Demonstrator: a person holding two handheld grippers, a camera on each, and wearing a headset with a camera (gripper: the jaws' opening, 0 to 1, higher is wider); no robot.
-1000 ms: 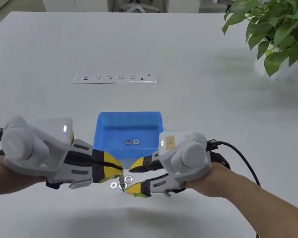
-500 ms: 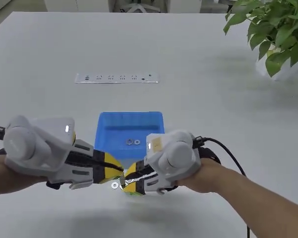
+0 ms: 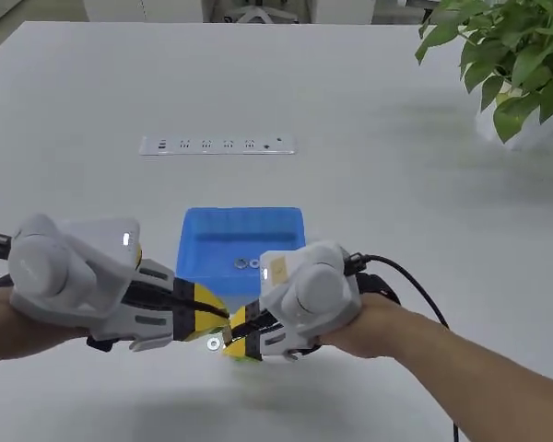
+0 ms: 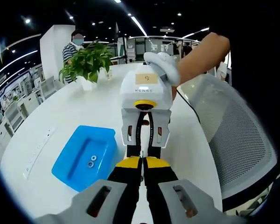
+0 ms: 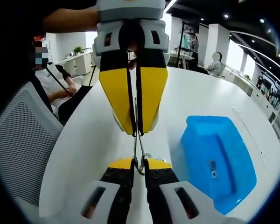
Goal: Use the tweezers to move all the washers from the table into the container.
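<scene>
Thin metal tweezers [image 5: 138, 140] run between the two grippers, which meet tip to tip in front of the blue container [image 3: 195, 241]. My left gripper [image 3: 223, 318] is shut on one end of them, its yellow jaws pressed together [image 5: 139, 128]. My right gripper [image 3: 238, 337] faces it, shut on the other end [image 5: 139, 164]. One washer [image 3: 214, 343] lies on the white table just below the jaws. Two washers [image 3: 247, 264] lie inside the container, seen too in the left gripper view [image 4: 91, 161] and the right gripper view [image 5: 212, 169].
A white power strip [image 3: 217, 145] lies beyond the container. A potted plant [image 3: 507, 55] stands at the far right corner. A mesh office chair [image 4: 238, 140] stands off the table's near edge. People are in the room behind.
My right gripper has moved left to meet the left gripper, and its jaws have gone from spread apart to shut on the tweezers. The left gripper has stayed put.
</scene>
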